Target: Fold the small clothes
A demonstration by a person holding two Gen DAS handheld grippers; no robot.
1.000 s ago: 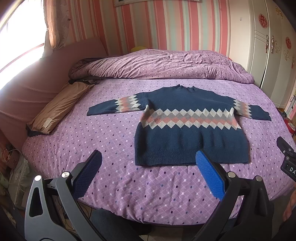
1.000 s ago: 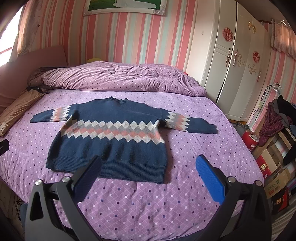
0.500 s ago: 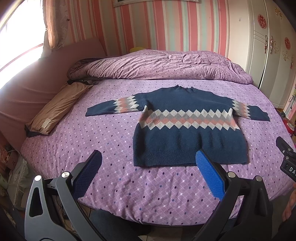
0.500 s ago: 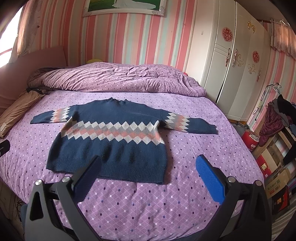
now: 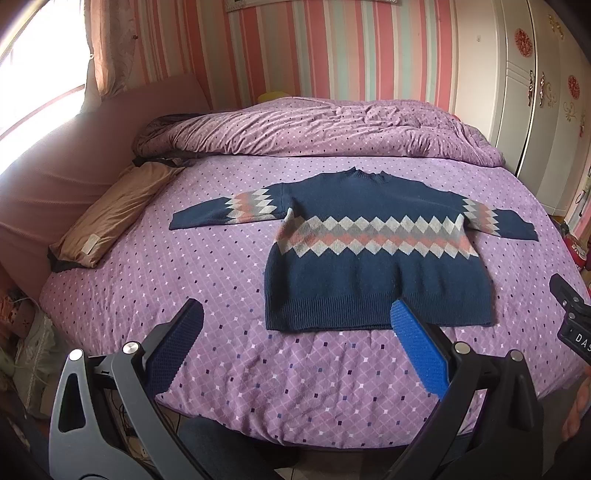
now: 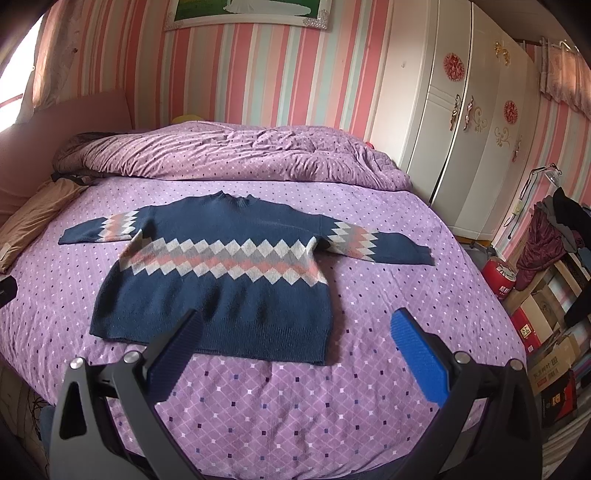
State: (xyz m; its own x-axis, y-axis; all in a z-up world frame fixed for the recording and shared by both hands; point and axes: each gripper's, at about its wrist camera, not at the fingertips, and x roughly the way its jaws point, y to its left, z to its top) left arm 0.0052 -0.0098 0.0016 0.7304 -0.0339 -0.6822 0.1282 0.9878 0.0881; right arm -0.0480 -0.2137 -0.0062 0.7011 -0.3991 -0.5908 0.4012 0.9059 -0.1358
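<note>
- Here, one sweater (image 5: 373,254), dark blue with a band of grey, white and pink diamonds across chest and sleeves; lies flat and face up on the bed (image 5: 229,266), both sleeves spread out to the sides, collar toward the far wall, ribbed hem toward the cameras.
- Bed cover: purple with small diamond dots; bare around the sweater on all sides.
- Quilt (image 5: 325,125): same purple print, bunched along the far edge of the bed, apart from the sweater.
- Pillow (image 5: 110,218): tan, at the bed's left edge by the pink headboard (image 5: 62,166), well apart from the left sleeve.
- Left tool (image 5: 295,334): wide open, holding nothing; blue pads (image 5: 421,350) hover above the near edge of the bed, the right-hand pad overlapping the sweater's hem in view.
- Right tool (image 6: 293,334): wide open, holding nothing; hovers near the hem, its left-hand pad overlapping the hem in view, the other over bare cover.
- Wardrobe (image 6: 465,122): white with gold trim and red ornaments, right of the bed.
- Framed picture (image 6: 243,13): on the striped pink wall above the quilt.
- Red canister (image 6: 498,277) and boxes (image 6: 554,365): on the floor at the right.
</note>
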